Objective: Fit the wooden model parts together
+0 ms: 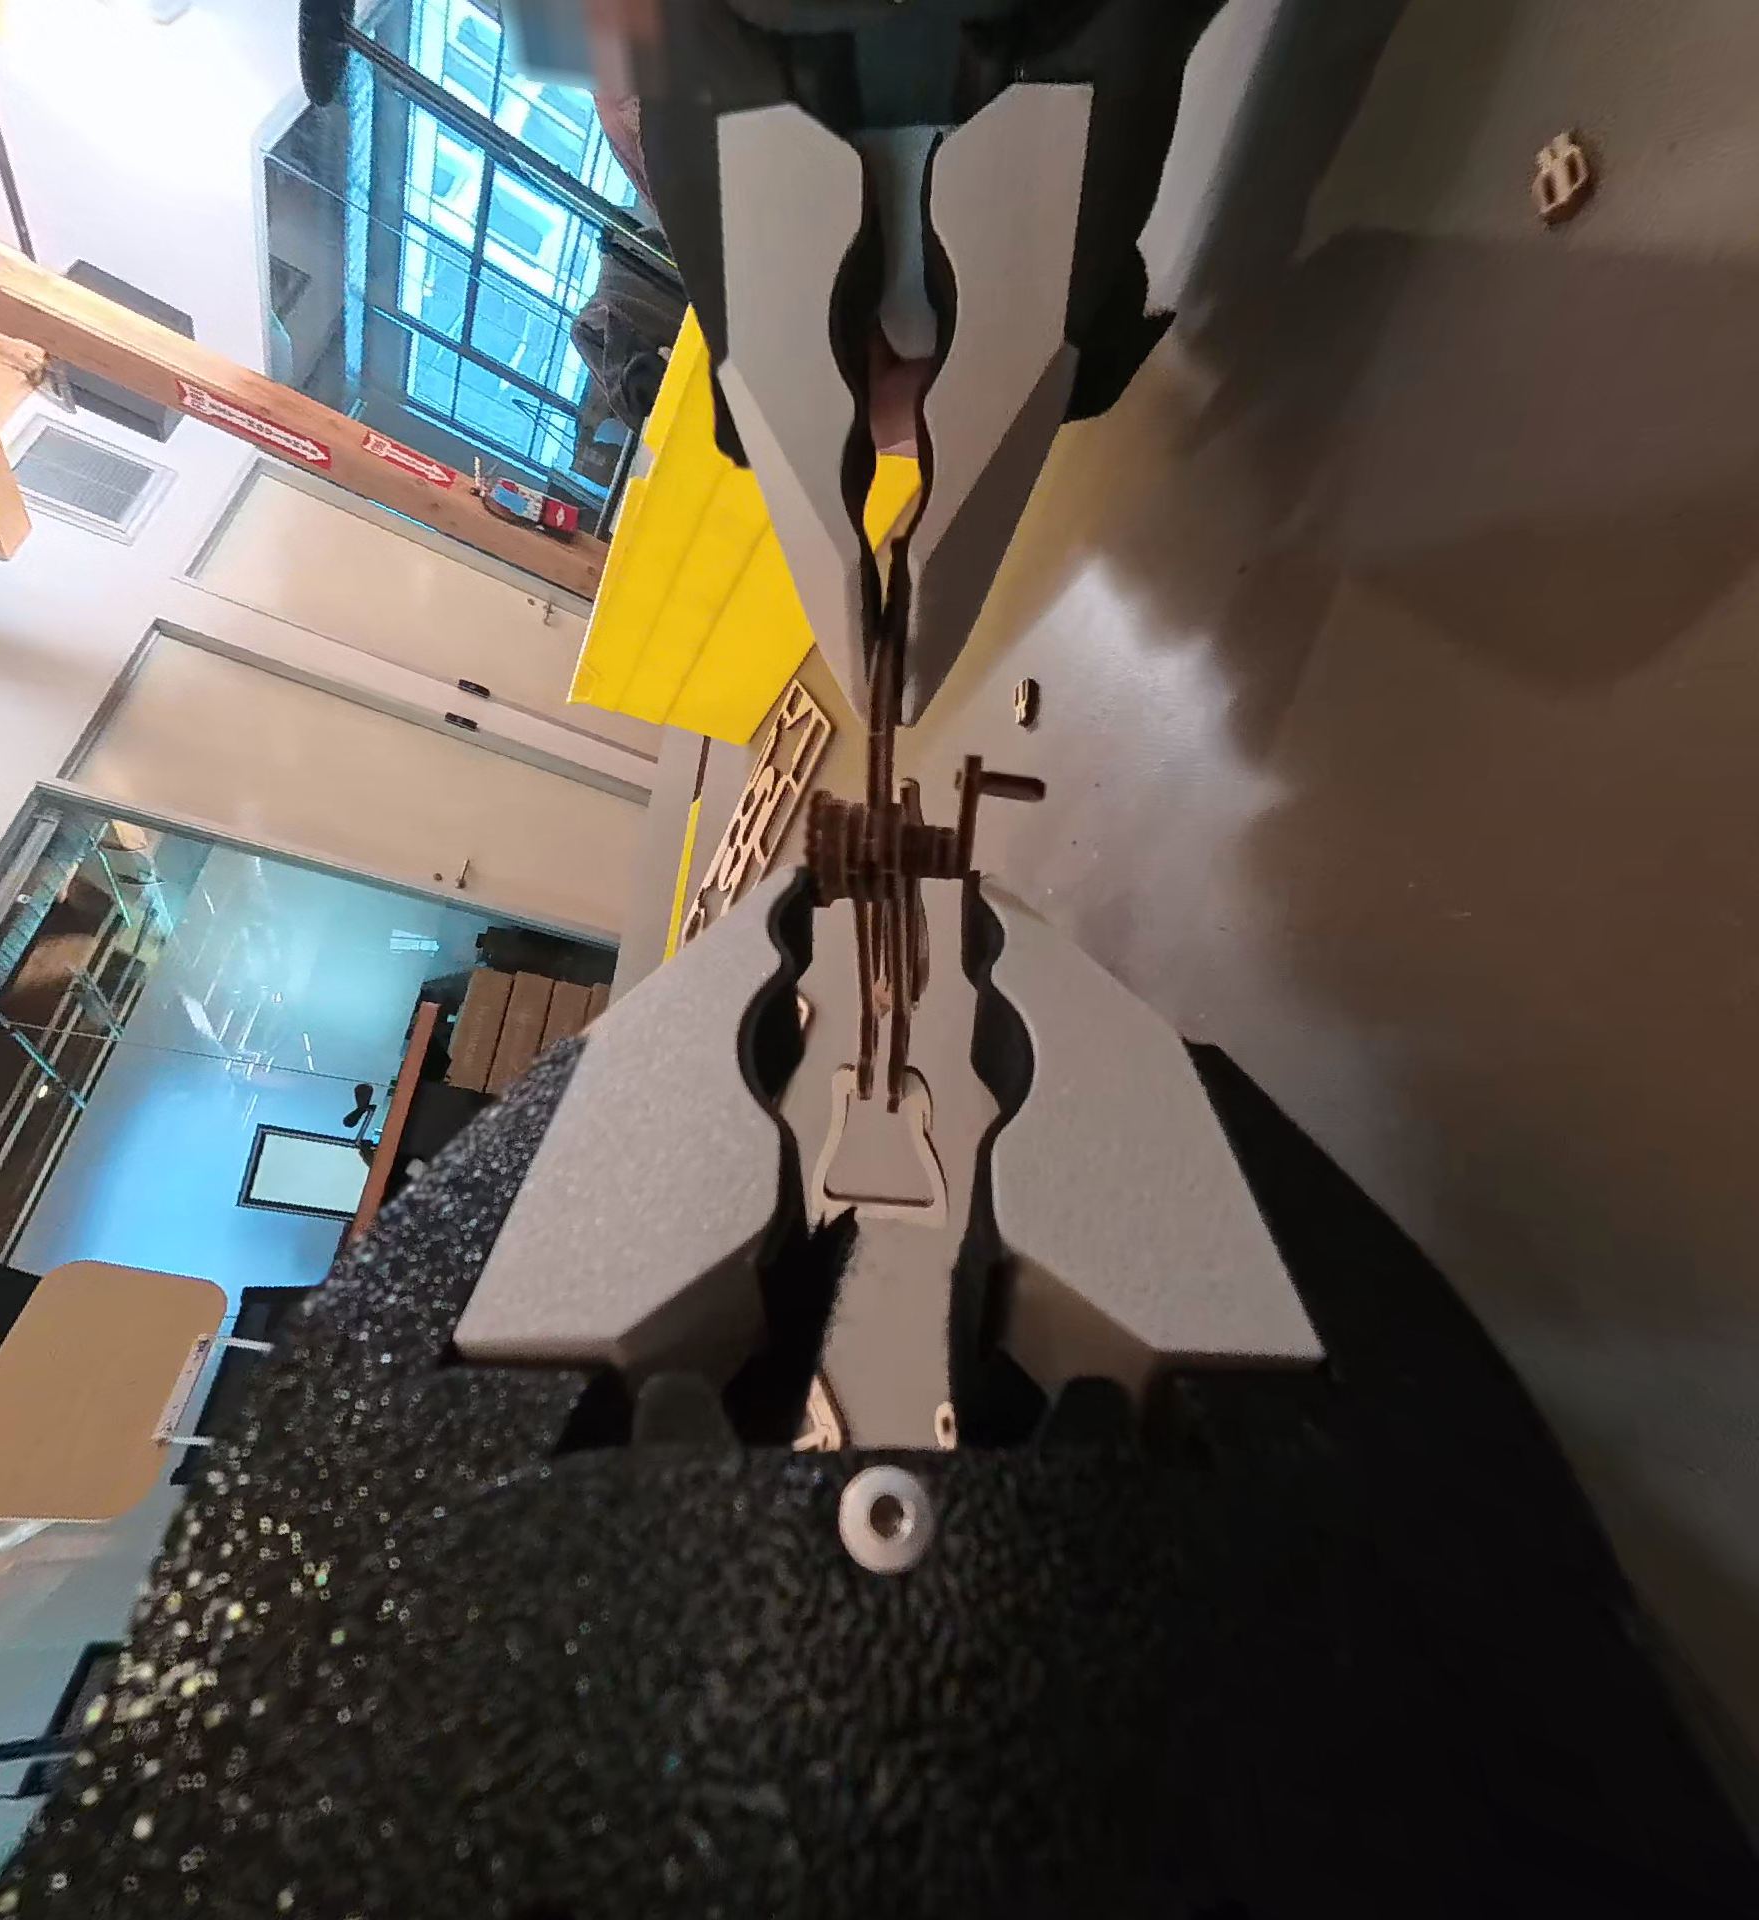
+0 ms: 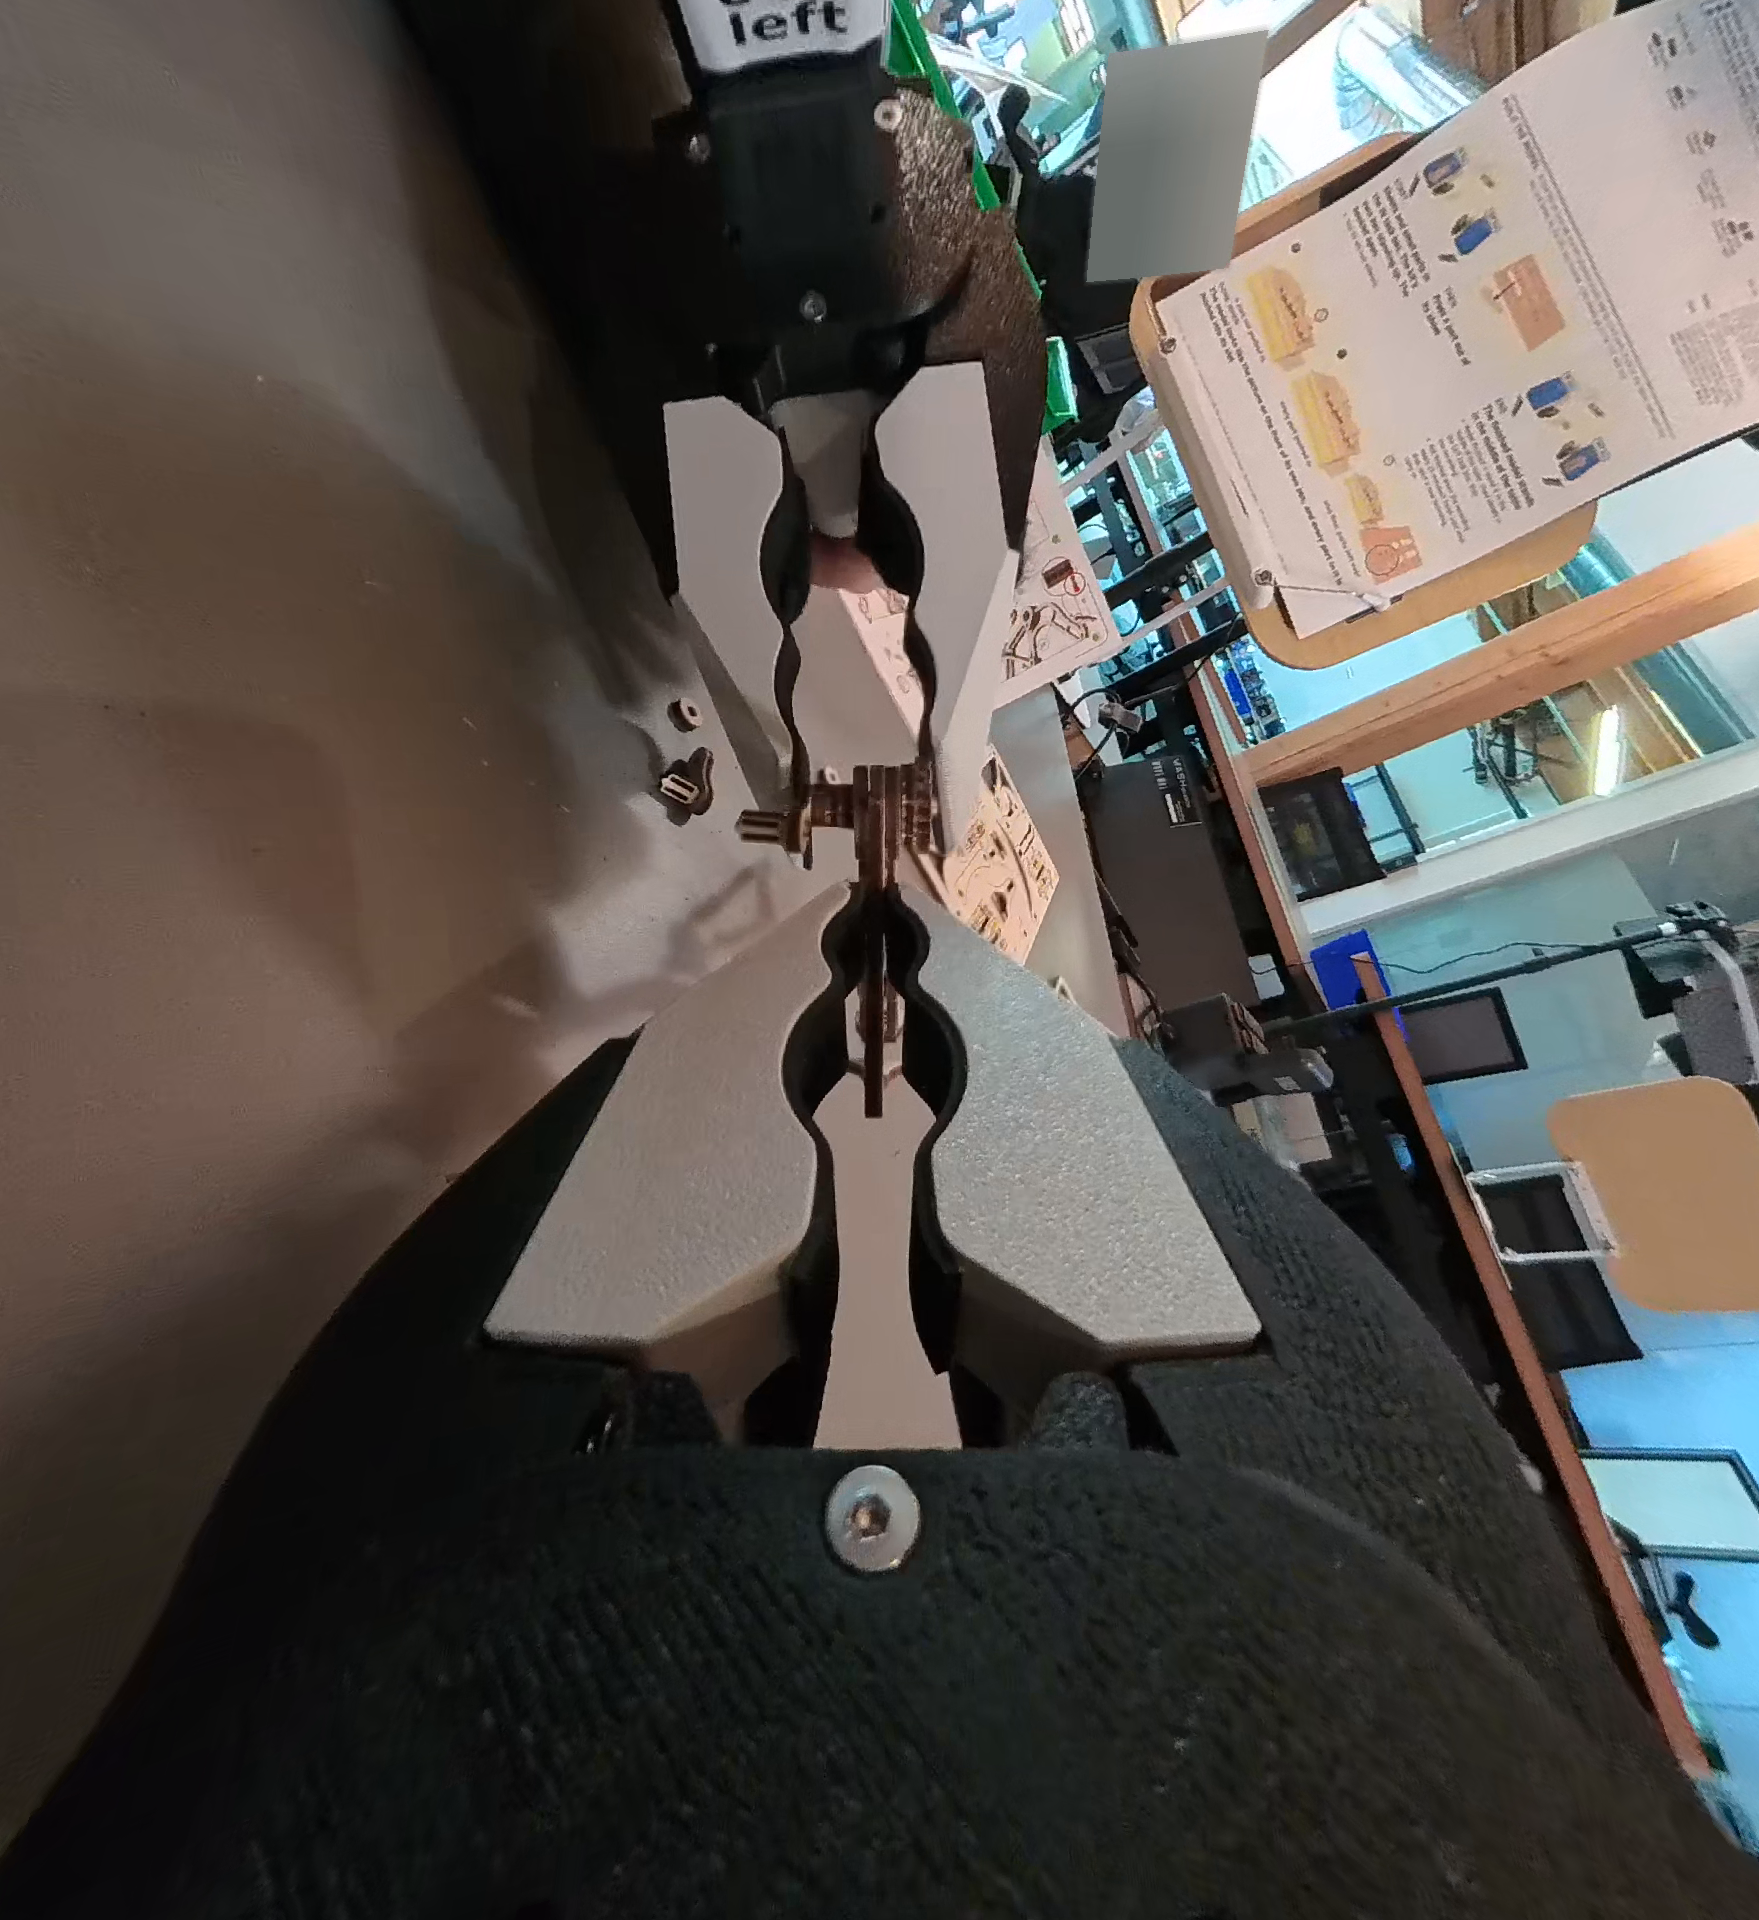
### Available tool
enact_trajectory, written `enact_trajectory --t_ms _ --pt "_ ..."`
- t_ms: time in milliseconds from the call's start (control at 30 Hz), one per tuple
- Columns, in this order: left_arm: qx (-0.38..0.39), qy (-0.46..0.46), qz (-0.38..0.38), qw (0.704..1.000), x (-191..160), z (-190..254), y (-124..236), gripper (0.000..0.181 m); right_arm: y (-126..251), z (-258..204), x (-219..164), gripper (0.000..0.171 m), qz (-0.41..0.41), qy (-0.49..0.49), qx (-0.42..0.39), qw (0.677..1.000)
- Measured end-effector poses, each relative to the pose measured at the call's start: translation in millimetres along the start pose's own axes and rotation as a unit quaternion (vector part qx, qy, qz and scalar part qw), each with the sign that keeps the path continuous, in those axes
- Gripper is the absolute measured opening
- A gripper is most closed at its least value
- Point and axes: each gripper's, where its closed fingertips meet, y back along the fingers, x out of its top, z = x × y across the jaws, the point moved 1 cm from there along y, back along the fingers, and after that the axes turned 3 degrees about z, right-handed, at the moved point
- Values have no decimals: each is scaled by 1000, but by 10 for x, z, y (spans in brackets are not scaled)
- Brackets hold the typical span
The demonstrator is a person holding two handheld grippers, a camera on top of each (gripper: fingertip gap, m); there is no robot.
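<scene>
My left gripper [image 1: 890, 883] is shut on a small dark wooden model assembly [image 1: 854, 842] of several slotted plates with a crank-like piece sticking out to one side. My right gripper [image 1: 890, 686] faces it tip to tip and is shut on a thin flat wooden part [image 1: 885, 727], held edge-on, whose end reaches into the assembly. In the right wrist view, the flat part [image 2: 873, 1039] sits between my right gripper's [image 2: 873, 899] jaws, and the assembly [image 2: 870, 810] sits between my left gripper's [image 2: 867, 779] jaws. Both are held above the grey table [image 1: 1477, 727].
A flat cut-out wooden piece [image 1: 880, 1153] lies on the table under my left gripper. Small loose wooden bits [image 1: 1563, 177] [image 1: 1027, 701] [image 2: 686, 790] lie around. A yellow bin [image 1: 698, 582] and a punched wooden sheet [image 1: 771, 800] are at the table's edge. Instruction sheets [image 2: 1477, 312] hang nearby. Both grippers' tips are close together, under 4 cm apart.
</scene>
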Motion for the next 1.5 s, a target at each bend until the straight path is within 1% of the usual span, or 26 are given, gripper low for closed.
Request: enact_trajectory --t_ms 67,167,267,433,767,1000,1033,1100,1133,1233,1333,1500 --pt "-6 7 -2 1000 0 4 -5 26 -3 18 -22 1 -5 -7 -1 1000" --pt "-12 16 -6 1000 -1 3 -17 25 10 85 -22 13 -2 -26 1 1000" --pt "-17 25 -8 1000 -2 3 -28 25 33 117 17 23 15 -62 23 998" --pt "-25 41 -9 999 -2 -4 -54 25 -25 110 34 26 11 -97 61 993" --pt "-28 52 -17 998 -49 -11 -70 25 -122 89 -5 24 -17 -68 75 995" --pt "-17 79 -7 997 -39 -79 -51 26 -62 151 -64 21 -40 -68 90 993" --pt "-17 87 -4 996 -35 -88 -48 26 -58 152 -73 17 -40 -63 88 993" --pt "-18 106 11 994 -5 -100 -32 26 -60 162 -45 1 -29 -56 78 995" --pt "-14 115 24 993 24 -119 -13 30 -63 168 -33 1 -24 -58 74 995" --pt "8 122 46 991 84 -215 32 40 -51 231 0 0 -3 -88 57 994" --pt "0 126 61 990 139 -217 51 50 -44 282 -28 0 7 -118 46 992" --pt "0 147 73 986 169 -266 78 47 -24 344 21 0 47 -173 38 983"
